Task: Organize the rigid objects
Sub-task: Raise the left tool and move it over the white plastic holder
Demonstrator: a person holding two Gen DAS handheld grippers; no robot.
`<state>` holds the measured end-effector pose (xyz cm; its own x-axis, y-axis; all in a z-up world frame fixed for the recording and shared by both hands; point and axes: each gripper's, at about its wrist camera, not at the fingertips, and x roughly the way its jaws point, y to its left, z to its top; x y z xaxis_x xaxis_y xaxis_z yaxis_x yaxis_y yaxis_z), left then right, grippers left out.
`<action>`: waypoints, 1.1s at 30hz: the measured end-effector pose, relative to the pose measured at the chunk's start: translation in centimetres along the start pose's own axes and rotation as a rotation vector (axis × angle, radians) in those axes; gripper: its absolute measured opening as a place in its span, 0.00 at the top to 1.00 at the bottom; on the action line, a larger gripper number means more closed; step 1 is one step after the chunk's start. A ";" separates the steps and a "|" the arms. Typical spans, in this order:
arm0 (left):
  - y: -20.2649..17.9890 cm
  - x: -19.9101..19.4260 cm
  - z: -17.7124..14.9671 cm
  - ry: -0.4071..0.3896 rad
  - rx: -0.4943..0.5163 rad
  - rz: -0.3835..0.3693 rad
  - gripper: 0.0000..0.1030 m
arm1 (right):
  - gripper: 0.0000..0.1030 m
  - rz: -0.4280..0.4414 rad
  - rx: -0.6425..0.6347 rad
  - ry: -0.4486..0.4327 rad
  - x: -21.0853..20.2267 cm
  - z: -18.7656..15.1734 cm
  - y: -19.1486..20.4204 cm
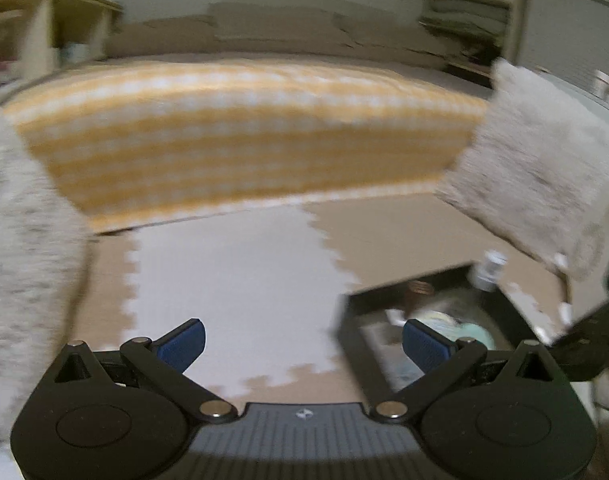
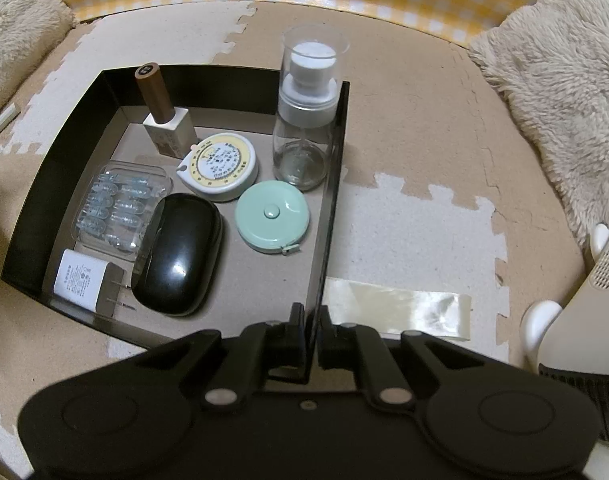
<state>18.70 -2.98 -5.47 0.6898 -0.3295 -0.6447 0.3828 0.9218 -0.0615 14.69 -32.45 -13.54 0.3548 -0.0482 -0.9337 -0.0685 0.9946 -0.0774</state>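
Seven small items sit in the black tray point(image 2: 64, 184) on the floor mat — the right gripper point(image 2: 306, 340) pinches its wall, the left gripper point(image 1: 302, 340) hangs wide, empty. A tug could topple the tall spray bottle point(image 2: 304, 120).

Floor point(image 2: 416, 128) of interlocking foam tiles, tan and pale, joined along toothed seams. Directly on it: a black open box point(image 2: 48, 208) left of centre; a strip of clear tape point(image 2: 400, 308) just beside the box's right wall; fluffy cream rugs point(image 2: 552, 92) at the right and left edges; a yellow checked cover point(image 1: 240, 136) along the far side.
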 end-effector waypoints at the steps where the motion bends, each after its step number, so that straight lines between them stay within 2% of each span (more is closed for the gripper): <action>1: 1.0 -0.1 -0.1 -0.009 -0.017 0.028 0.00 | 0.93 0.000 0.000 0.000 0.0 0.0 0.0; 5: 5.1 0.4 -0.6 -0.020 -0.097 0.143 0.00 | 0.93 0.000 0.000 0.000 0.0 0.0 0.0; 14: 12.4 1.8 -2.7 0.027 -0.271 0.339 0.00 | 0.93 0.000 0.000 0.000 0.0 0.0 0.0; 19: 15.1 2.8 -4.5 0.076 -0.376 0.397 0.00 | 0.92 0.000 0.000 0.000 0.0 0.0 0.0; 25: 16.9 3.8 -6.3 0.101 -0.520 0.420 0.00 | 0.92 -0.004 -0.003 0.000 -0.1 0.0 0.1; 29: 17.4 4.5 -6.7 0.104 -0.557 0.476 0.00 | 0.92 -0.004 -0.004 0.002 0.0 0.0 0.1; 33: 17.7 5.4 -6.9 0.094 -0.593 0.502 0.00 | 0.92 -0.004 -0.003 0.002 0.0 0.0 0.1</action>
<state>24.91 13.00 -15.31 0.6285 0.1499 -0.7632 -0.3718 0.9198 -0.1255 14.70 -32.30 -13.58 0.3536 -0.0527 -0.9339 -0.0701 0.9941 -0.0827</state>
